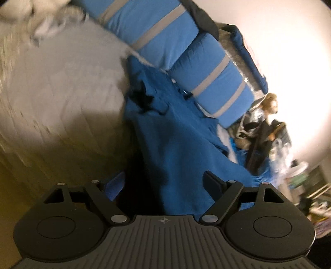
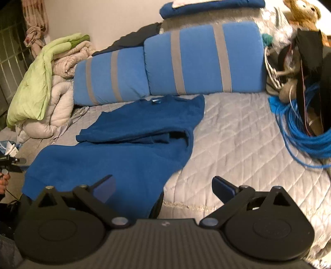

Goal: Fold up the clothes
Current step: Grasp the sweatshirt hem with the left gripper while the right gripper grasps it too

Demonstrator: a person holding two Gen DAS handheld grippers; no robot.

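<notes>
A dark blue sweater [image 2: 132, 144] lies on the grey quilted bed [image 2: 238, 132], collar toward the pillows, one sleeve folded across its body. My right gripper [image 2: 163, 186] is open and empty, just above the sweater's near hem at the bed's front edge. My left gripper [image 1: 163, 182] is open over the sweater [image 1: 171, 132] near its lower part, with cloth lying between the spread fingers; the view is tilted and blurred. The left gripper also shows at the far left of the right wrist view [image 2: 10, 163].
Two blue pillows with grey stripes [image 2: 186, 62] line the back of the bed. A heap of green and beige bedding [image 2: 41, 87] sits at the left. A coil of blue cable [image 2: 306, 132], bags and a stuffed toy [image 2: 302, 12] crowd the right.
</notes>
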